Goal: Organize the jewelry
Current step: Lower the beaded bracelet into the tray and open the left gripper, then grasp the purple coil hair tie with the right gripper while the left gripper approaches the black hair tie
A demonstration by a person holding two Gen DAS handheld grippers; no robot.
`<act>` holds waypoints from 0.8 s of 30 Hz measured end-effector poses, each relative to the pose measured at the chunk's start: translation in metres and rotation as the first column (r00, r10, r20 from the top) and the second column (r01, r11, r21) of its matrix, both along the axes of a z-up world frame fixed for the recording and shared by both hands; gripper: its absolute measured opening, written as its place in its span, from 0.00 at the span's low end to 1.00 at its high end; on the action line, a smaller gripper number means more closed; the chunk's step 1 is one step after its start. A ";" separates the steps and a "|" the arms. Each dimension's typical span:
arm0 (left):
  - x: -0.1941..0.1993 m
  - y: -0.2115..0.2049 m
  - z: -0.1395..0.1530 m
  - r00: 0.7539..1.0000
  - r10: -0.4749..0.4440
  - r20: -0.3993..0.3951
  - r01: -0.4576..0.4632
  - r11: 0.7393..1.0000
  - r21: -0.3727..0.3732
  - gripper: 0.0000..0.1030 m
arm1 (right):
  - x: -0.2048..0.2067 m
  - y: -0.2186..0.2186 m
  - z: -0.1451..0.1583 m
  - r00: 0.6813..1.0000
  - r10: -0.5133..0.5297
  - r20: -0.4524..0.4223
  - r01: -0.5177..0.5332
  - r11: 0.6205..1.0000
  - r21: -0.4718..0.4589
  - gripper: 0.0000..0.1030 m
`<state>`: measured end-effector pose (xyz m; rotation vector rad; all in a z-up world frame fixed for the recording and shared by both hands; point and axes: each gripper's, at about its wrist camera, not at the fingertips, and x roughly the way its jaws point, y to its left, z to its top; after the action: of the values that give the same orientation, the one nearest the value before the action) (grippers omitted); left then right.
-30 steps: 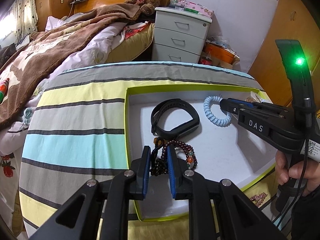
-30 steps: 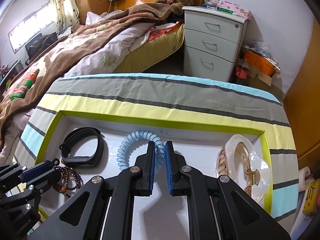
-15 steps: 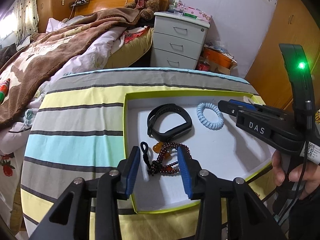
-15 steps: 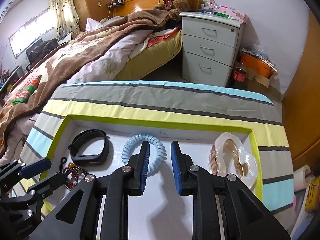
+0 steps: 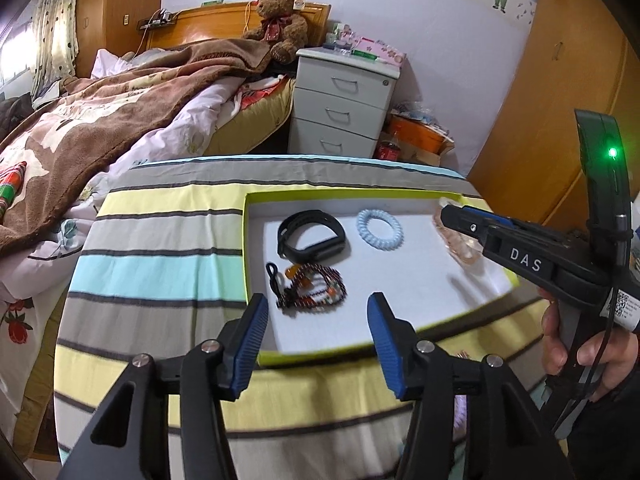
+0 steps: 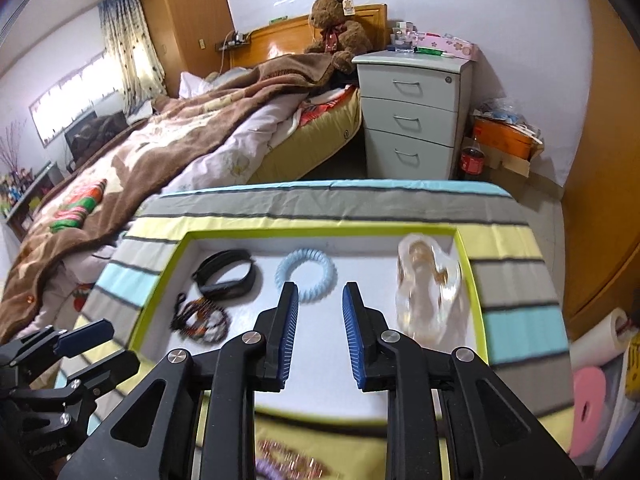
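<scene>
Shallow rectangular tray (image 5: 400, 346), white matte floor, thin lime-green rim, lying flat on a table under a smooth striped cloth (image 5: 160, 276) of yellow, grey and pale blue bands. Contents, placed relative to the tray: beaded bracelet (image 5: 312, 289), strands of small dark red beads with a few amber and orange ones and a thin black cord loop, heaped loosely in the near-left part; black wristband (image 5: 312, 236), smooth rubbery strap bent into a D-shaped loop, just beyond the beads toward the far-left corner; coil hair tie (image 5: 379, 229), pale blue ridged spiral ring, at the middle of the far side; hair claw clip (image 6: 430, 280), translucent glossy plastic with a gold-toned inner part, blurred, along the right wall. Left gripper (image 5: 316, 344): black frame, ribbed blue pads, fingers spread wide apart and holding nothing, poised over the tray's near rim just short of the beads. Right gripper (image 6: 320, 332): same make, fingers parted with a clear gap and holding nothing, above the tray's near-middle, in line with the hair tie and not touching it.
</scene>
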<state>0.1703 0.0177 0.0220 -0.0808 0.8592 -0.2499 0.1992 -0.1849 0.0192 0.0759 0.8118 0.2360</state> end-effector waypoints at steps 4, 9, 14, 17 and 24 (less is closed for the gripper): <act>-0.023 0.005 0.001 1.000 -0.006 0.010 0.006 1.000 -0.022 0.54 | -0.025 -0.002 0.001 1.000 0.014 0.017 -0.014 1.000 0.003 0.35; -0.046 0.012 -0.001 1.000 -0.011 0.008 0.011 0.998 -0.059 0.55 | -0.059 -0.007 -0.003 0.999 0.017 0.032 -0.017 1.000 0.017 0.42; -0.070 0.017 -0.003 1.000 -0.006 0.019 0.007 0.998 -0.069 0.55 | -0.087 -0.010 -0.018 1.000 0.024 0.009 -0.024 1.000 0.004 0.42; -0.082 0.019 -0.007 1.000 -0.002 0.018 0.004 0.997 -0.080 0.55 | -0.096 -0.009 -0.028 0.999 0.034 -0.015 -0.034 0.999 0.007 0.42; -0.099 0.019 -0.021 0.999 -0.033 -0.001 0.032 0.994 -0.108 0.55 | -0.103 -0.001 -0.051 0.997 0.042 -0.070 -0.045 0.999 -0.030 0.42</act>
<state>0.0715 0.0363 0.0011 -0.1683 0.8502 -0.3270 0.0958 -0.1861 -0.0319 0.0366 0.8865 0.2627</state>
